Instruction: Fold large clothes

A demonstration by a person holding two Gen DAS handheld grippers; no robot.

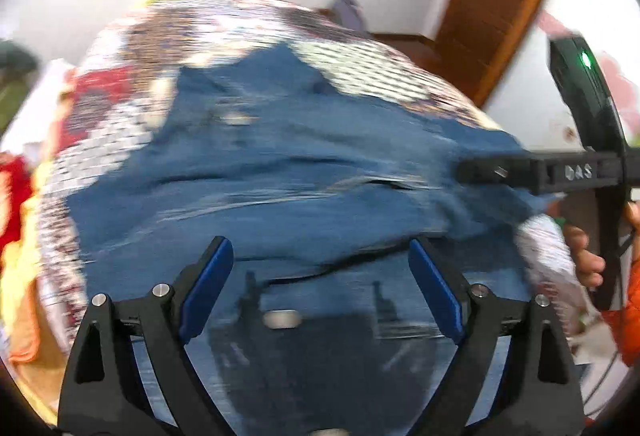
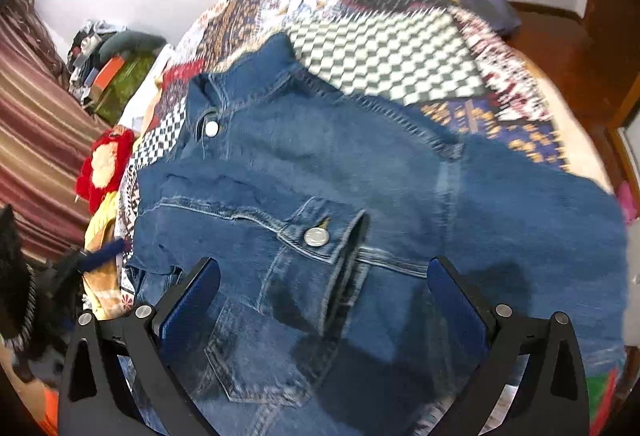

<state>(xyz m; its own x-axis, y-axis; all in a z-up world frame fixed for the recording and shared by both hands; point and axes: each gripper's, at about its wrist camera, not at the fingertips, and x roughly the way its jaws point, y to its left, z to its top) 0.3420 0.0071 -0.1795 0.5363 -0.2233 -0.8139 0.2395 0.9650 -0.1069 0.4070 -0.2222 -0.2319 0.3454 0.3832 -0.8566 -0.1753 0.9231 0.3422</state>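
The denim jacket (image 2: 320, 171) lies spread across the middle of the bed (image 2: 392, 47). My left tongs (image 1: 320, 268) and right tongs (image 2: 324, 288) both hang just above it, spread wide, gripping nothing.

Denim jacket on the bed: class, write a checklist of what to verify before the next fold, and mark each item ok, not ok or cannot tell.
1. Left gripper open, nothing between its blue pads: ok.
2. Right gripper open, pads not pressing cloth: ok.
3. Denim jacket lying on the patterned bedspread: ok.
4. Jacket smoothed flat: not ok; the chest pocket flap stands up and the left edge is rumpled.
5. Sleeve positions: cannot tell; the left wrist view is blurred.
6. Bed clear around the jacket: cannot tell; a red item lies at the bedside.
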